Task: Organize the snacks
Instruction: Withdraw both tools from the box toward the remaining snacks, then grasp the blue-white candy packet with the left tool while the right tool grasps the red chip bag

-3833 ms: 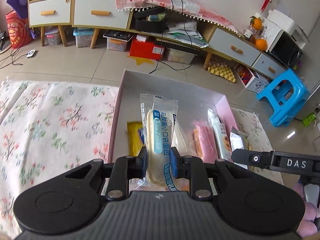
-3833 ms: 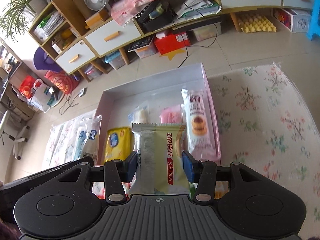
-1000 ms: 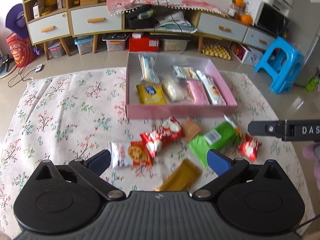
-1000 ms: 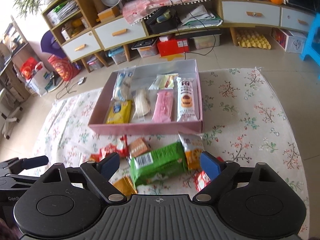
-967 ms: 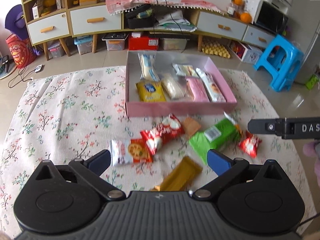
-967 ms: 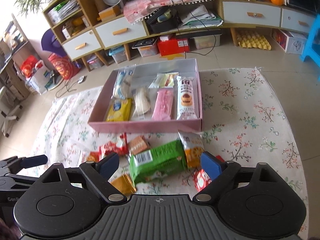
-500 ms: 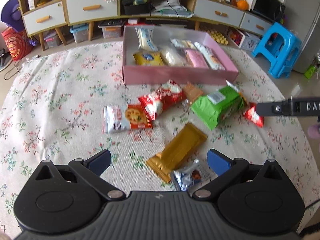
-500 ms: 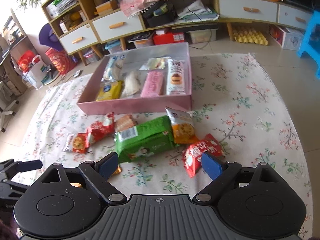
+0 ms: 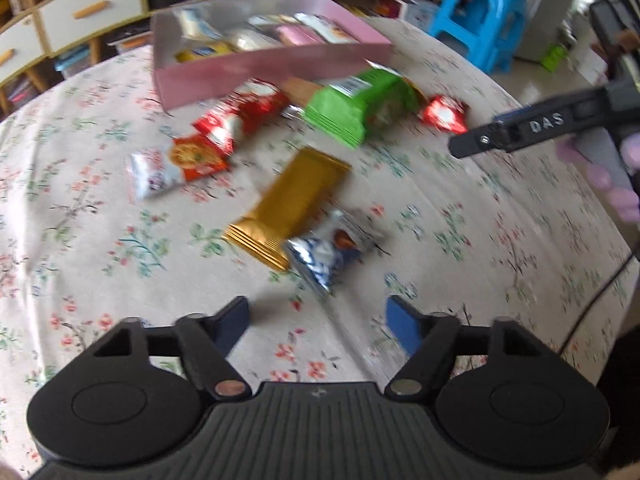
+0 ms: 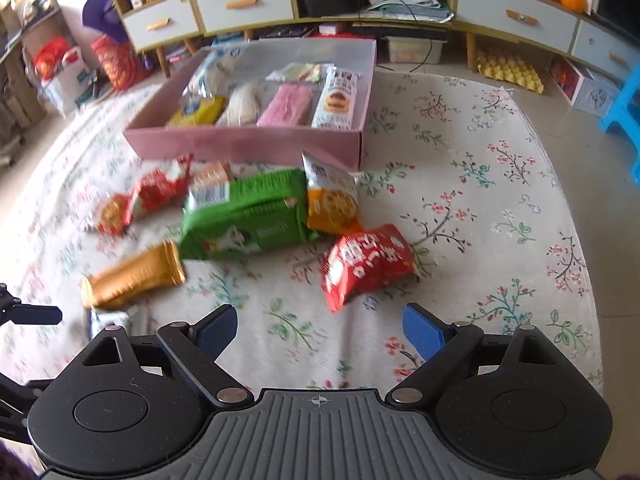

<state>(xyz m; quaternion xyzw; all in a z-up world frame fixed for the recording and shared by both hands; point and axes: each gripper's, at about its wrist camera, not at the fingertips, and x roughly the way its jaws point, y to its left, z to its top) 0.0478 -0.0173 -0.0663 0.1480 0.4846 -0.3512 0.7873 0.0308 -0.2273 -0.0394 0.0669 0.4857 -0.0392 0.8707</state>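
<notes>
A pink box holds several packed snacks at the far side of a floral rug. Loose snacks lie in front of it: a green pack, a gold bar, a silver-blue packet, red packets, an orange cookie packet. My left gripper is open and empty, just short of the silver-blue packet. My right gripper is open and empty, just short of the red packet. The right gripper's finger also shows in the left wrist view.
The floral rug covers the floor. Low cabinets with drawers line the back wall. A blue stool stands at the right. A yellow egg tray and storage boxes lie under the cabinets.
Both grippers let go of their snacks into the pink box, pulled back and opened wide. In the last half second both came lower and closer to the loose snacks on the rug.
</notes>
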